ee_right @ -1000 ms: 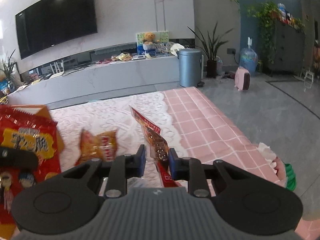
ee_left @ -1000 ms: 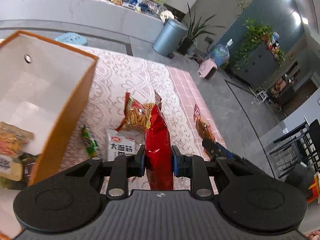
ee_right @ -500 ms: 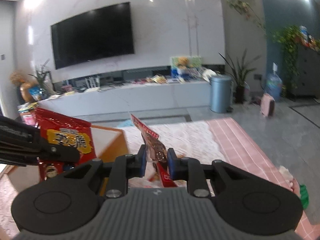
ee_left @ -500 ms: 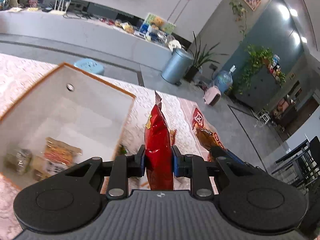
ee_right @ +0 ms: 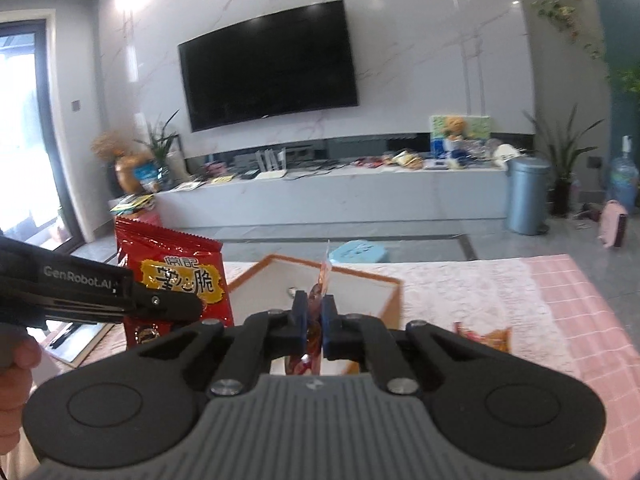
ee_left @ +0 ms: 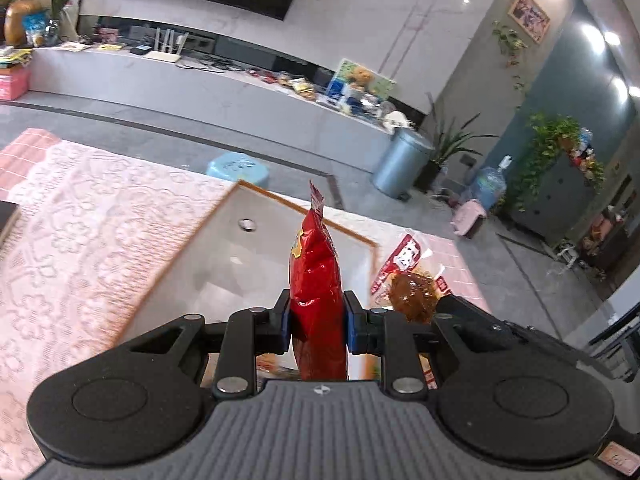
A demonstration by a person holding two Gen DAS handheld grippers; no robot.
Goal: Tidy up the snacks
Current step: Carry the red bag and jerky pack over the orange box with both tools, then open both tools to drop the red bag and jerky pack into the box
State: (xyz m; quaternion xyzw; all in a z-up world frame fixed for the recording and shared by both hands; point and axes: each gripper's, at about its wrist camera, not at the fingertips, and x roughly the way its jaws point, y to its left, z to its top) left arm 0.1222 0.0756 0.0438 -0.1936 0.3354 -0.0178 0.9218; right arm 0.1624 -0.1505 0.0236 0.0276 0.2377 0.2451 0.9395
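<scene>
Left wrist: L gripper [ee_left: 316, 322] clamped on upright red bag [ee_left: 316, 280], held over open box [ee_left: 224, 264] on lace cloth [ee_left: 80, 232]. Brown snack pack [ee_left: 412, 290] just right of it. Right wrist: R gripper [ee_right: 315, 324] just been closing, now pinched tight on thin snack pack [ee_right: 316, 328], above box [ee_right: 360, 296]; red bag [ee_right: 180, 280] at left in L gripper [ee_right: 172, 306]; orange packet [ee_right: 492, 338] on cloth.

Red snack bag [ee_left: 316, 280] with yellow label is showing glossy. Box [ee_left: 224, 264] is showing white inside, orange rim. Counter cloth [ee_left: 80, 220] is showing white lace over pink check. Clear packet [ee_left: 412, 292] is showing brown contents, red-white label.
</scene>
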